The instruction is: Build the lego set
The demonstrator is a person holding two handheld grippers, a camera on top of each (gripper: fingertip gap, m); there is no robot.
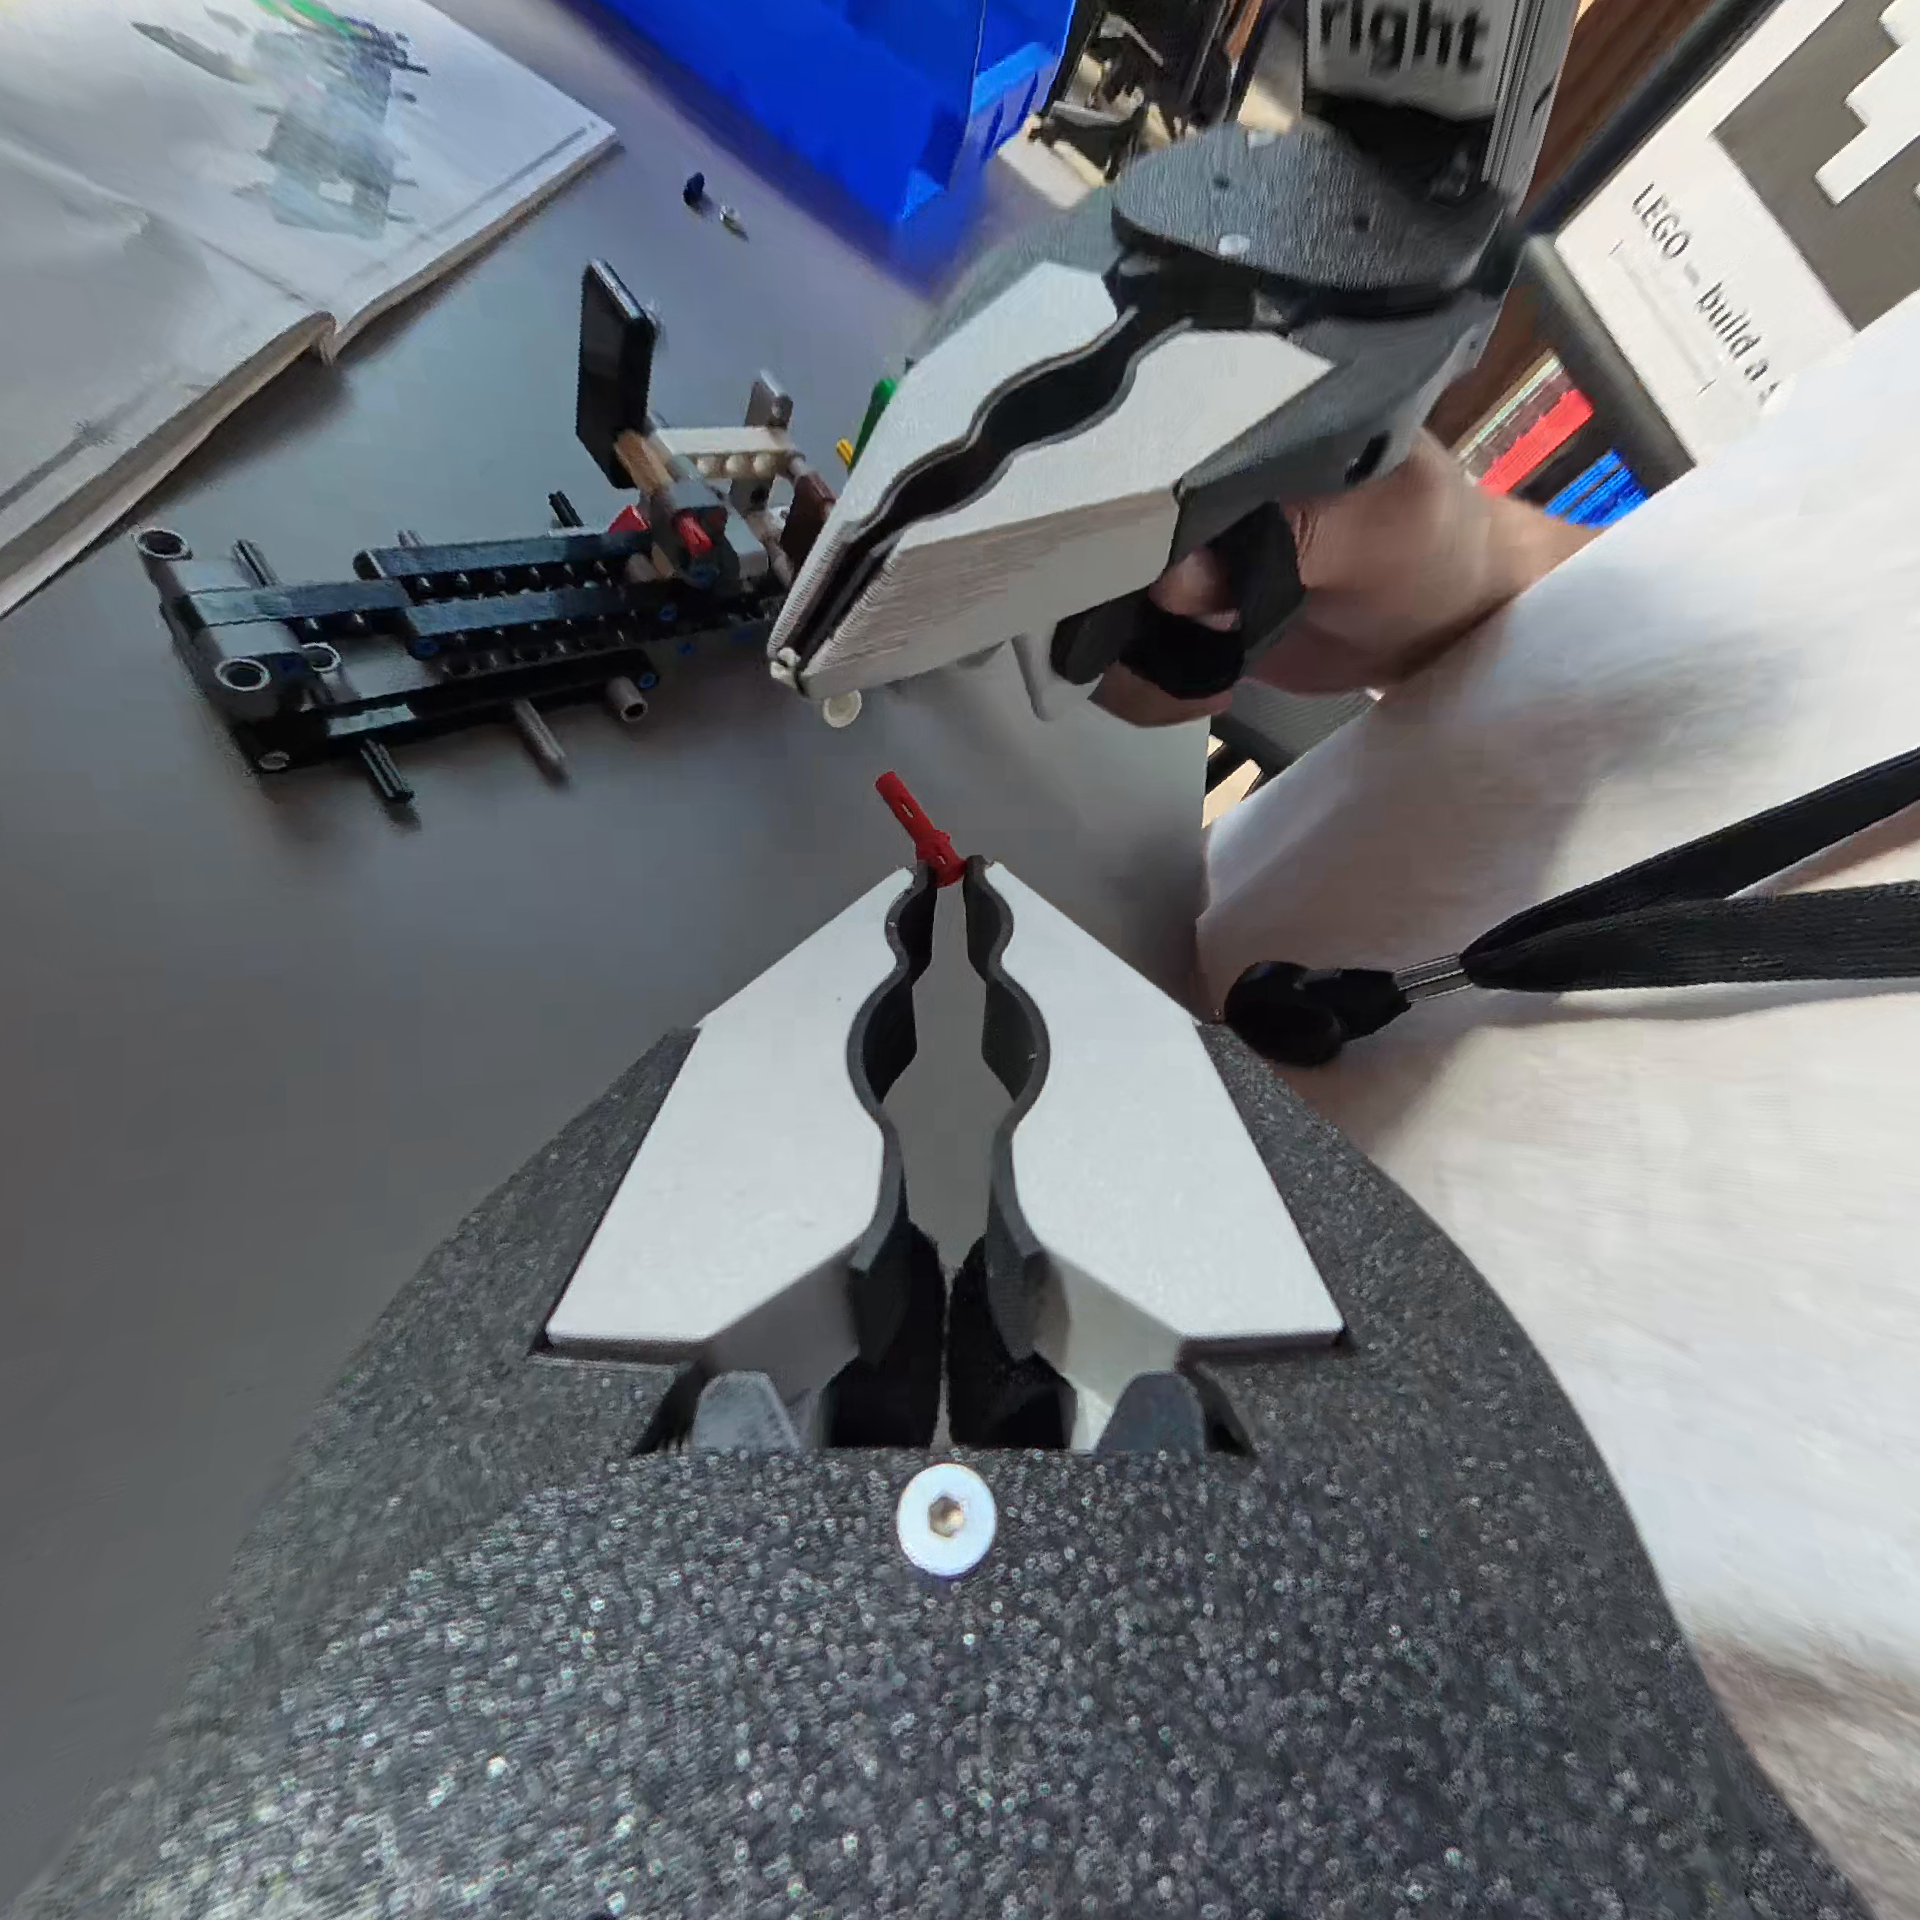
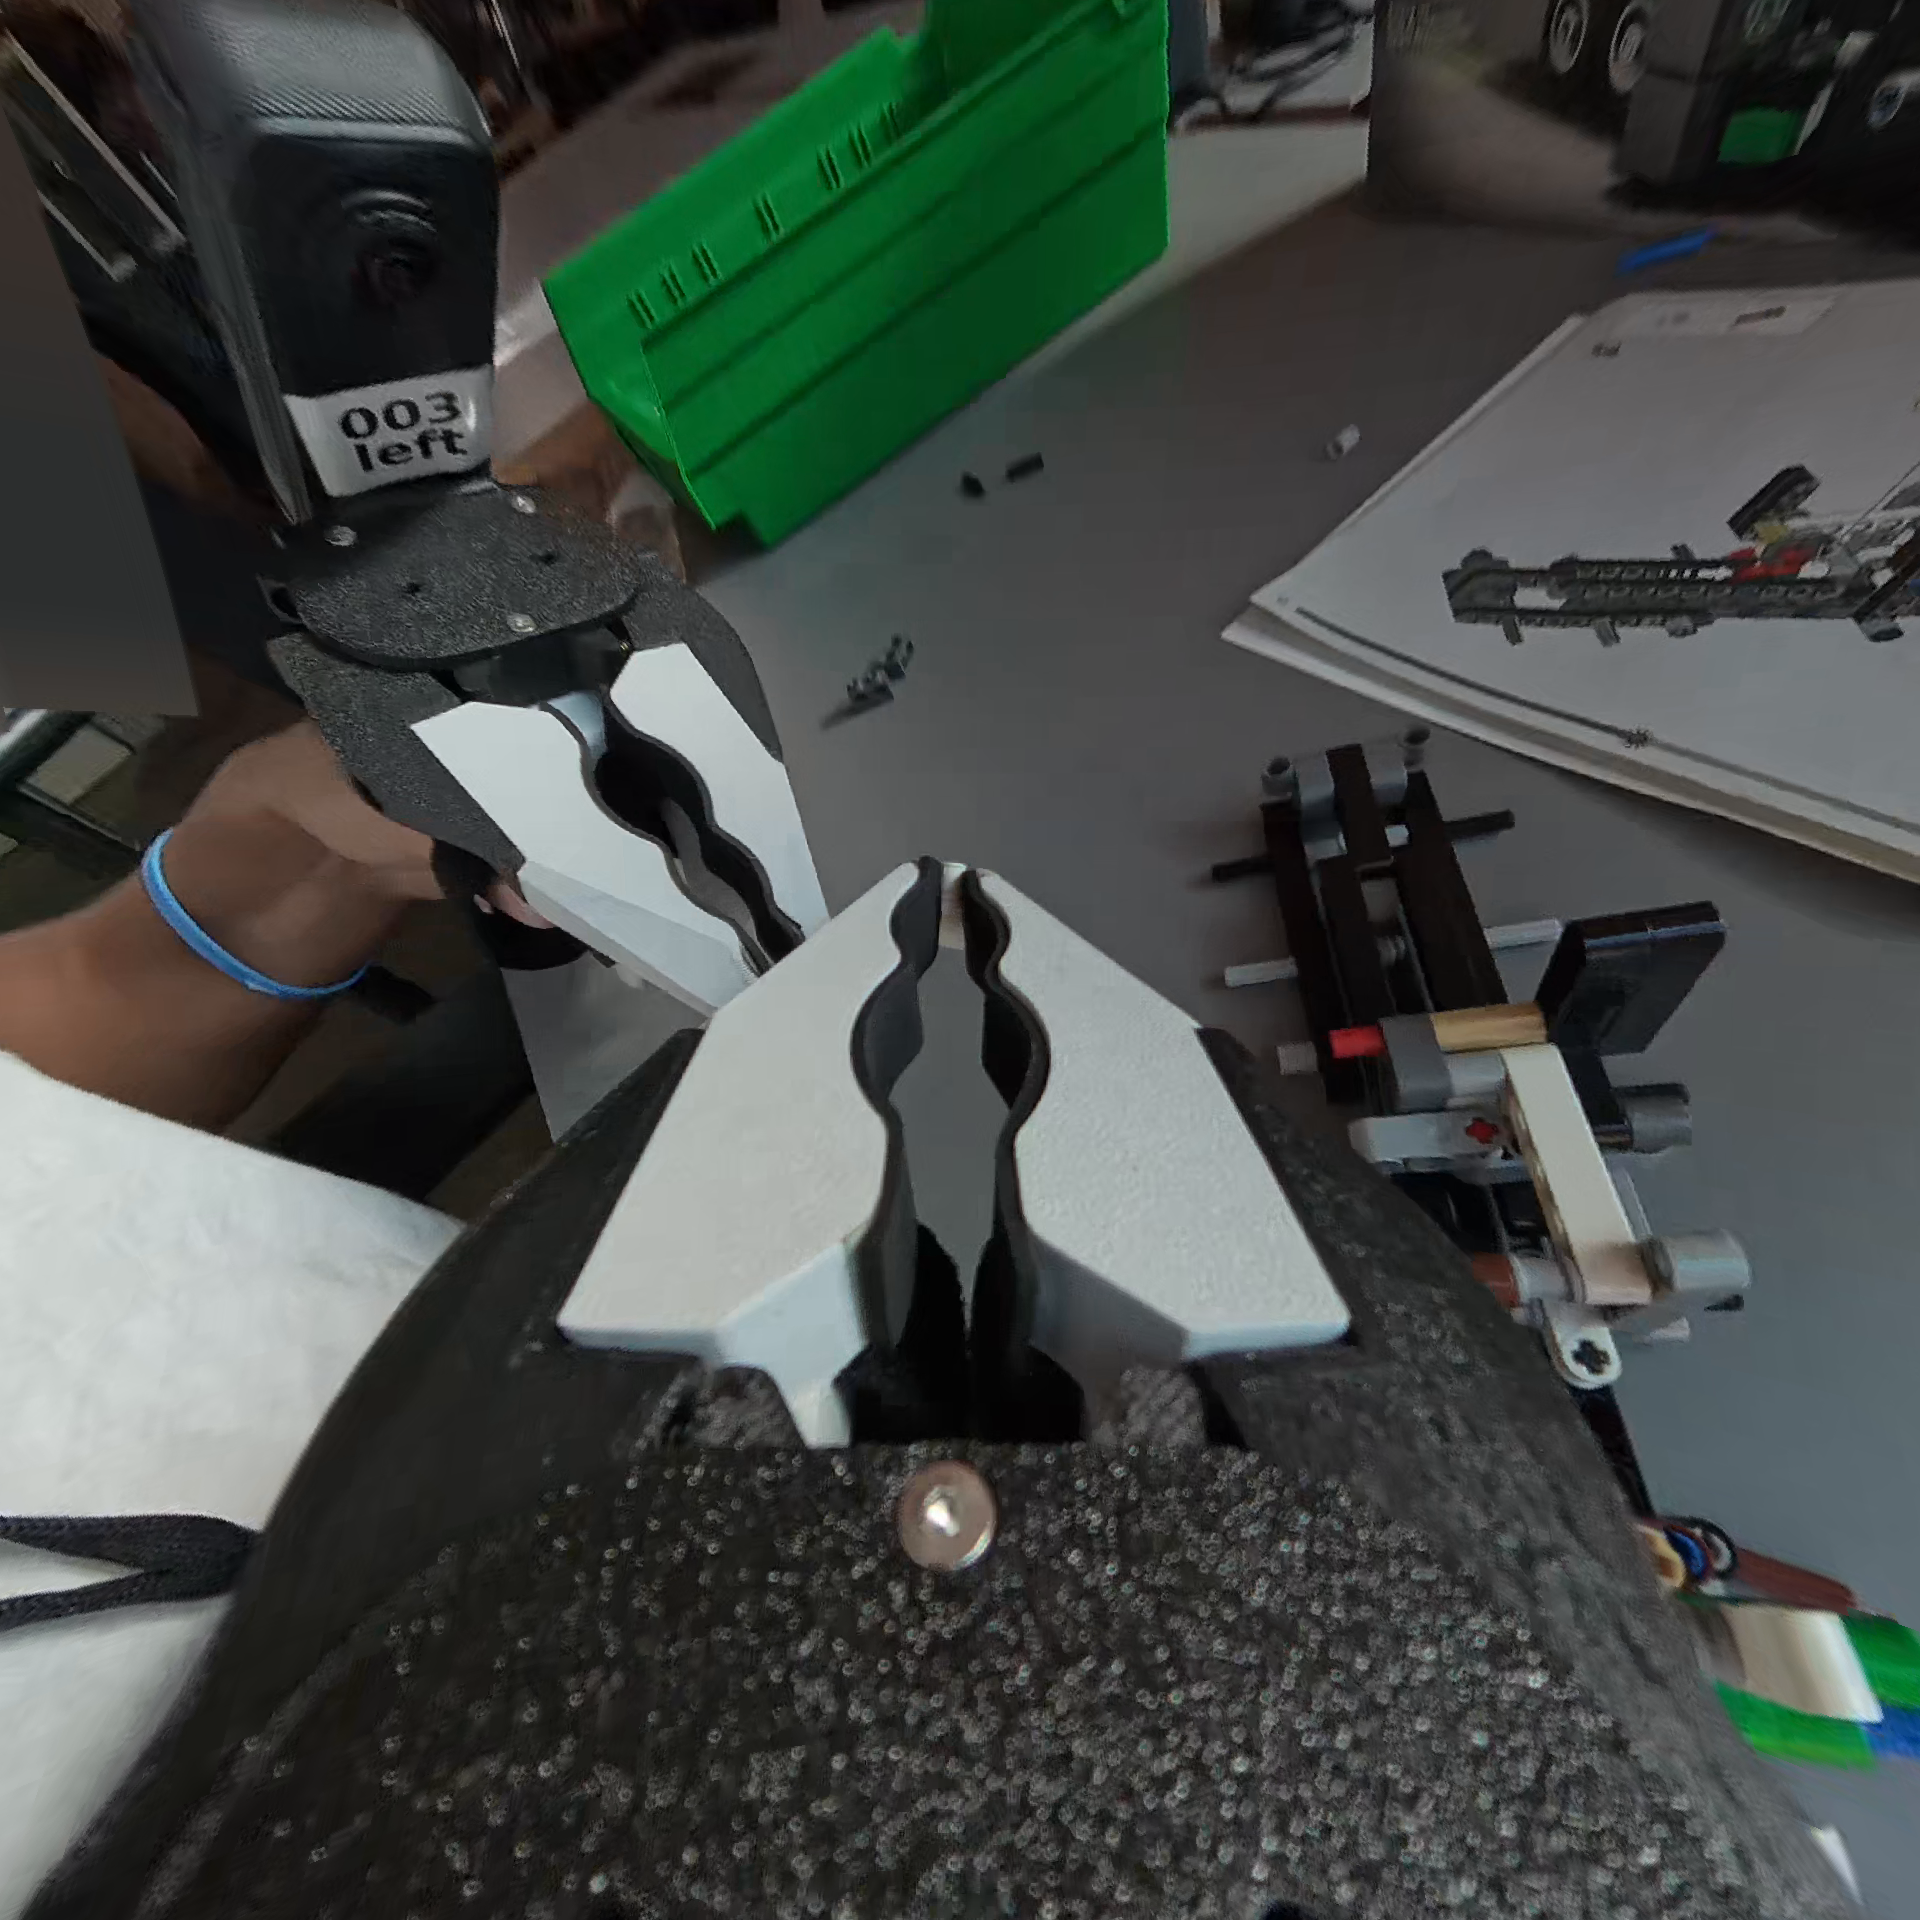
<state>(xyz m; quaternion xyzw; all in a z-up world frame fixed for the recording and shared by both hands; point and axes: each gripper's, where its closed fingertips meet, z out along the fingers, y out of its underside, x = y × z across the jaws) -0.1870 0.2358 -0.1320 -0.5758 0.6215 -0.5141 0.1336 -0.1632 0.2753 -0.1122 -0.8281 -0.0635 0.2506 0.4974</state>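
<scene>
My left gripper (image 1: 948, 873) is shut on a small red pin (image 1: 914, 821), which sticks forward and up out of the fingertips above the grey table (image 1: 312, 987). My right gripper (image 2: 948, 878) is shut on a small white round piece (image 2: 951, 920) pinched at its tips. In the left wrist view the right gripper (image 1: 795, 670) hovers just beyond the red pin, with the white piece (image 1: 842, 710) at its tip. A dark brick assembly of black beams and axles (image 1: 436, 623) lies on the table behind it; it also shows in the right wrist view (image 2: 1455, 987). There the left gripper (image 2: 727, 914) has its tips hidden behind my right finger.
An open instruction booklet (image 1: 208, 208) lies at the far left; it also shows in the right wrist view (image 2: 1662, 582). A blue bin (image 1: 862, 94) and a green bin (image 2: 883, 270) stand at the back. Small loose parts (image 2: 883, 665) lie on the table. A person's white sleeve (image 1: 1558, 1247) and black strap (image 1: 1662, 935) are close by. Left tips to right tips: about 5 cm.
</scene>
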